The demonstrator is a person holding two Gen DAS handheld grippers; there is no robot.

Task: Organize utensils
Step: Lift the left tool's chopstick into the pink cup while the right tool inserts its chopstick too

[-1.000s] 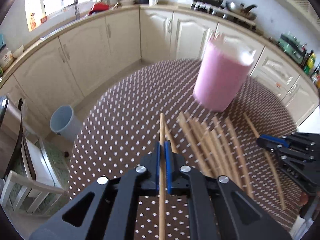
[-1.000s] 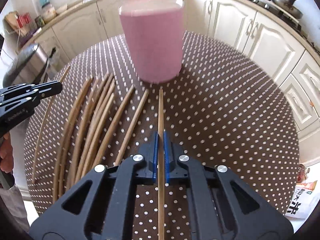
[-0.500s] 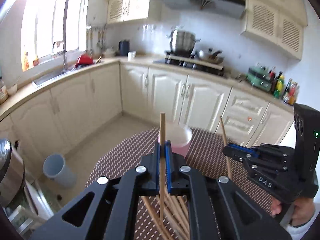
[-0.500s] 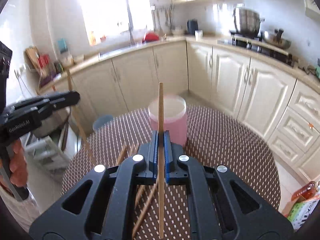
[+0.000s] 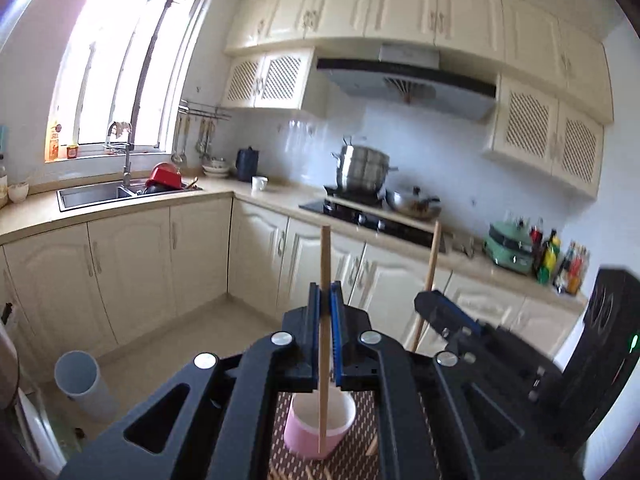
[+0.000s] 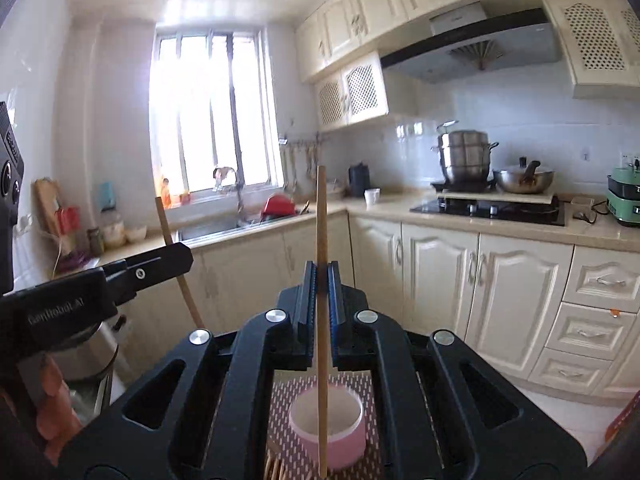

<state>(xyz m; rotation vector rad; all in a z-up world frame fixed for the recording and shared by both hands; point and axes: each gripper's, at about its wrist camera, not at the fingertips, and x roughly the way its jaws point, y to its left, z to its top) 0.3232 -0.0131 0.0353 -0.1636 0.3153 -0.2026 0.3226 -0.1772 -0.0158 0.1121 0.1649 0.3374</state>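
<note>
Two grippers each carry one chopstick, and you hold both upright above the cup. In the left wrist view, your left gripper [image 5: 325, 300] has its blue-padded jaws closed tight on a thin, pale wooden chopstick [image 5: 324, 320], gripped near its middle, so that the upper part stands above the jaws and the lower end hangs down toward the round pink cup with the white inside [image 5: 320, 424]. The cup stands on the brown dotted tablecloth [image 5: 362, 464], where some more chopsticks lie just beside it. At the right of this view you see your right gripper [image 5: 430, 304] with its own wooden stick [image 5: 430, 264], a little tilted. In the right wrist view, the right gripper [image 6: 321, 280] is also clamped fully on a second wooden chopstick [image 6: 321, 300], and its lower end appears over the mouth of the pink cup [image 6: 328, 424]. The left gripper [image 6: 176, 258] comes in from the left with its stick slanted. I judge that you keep the sticks vertical so they can slide straight down into the cup without knocking it; the next step should be to lower and then release.
</note>
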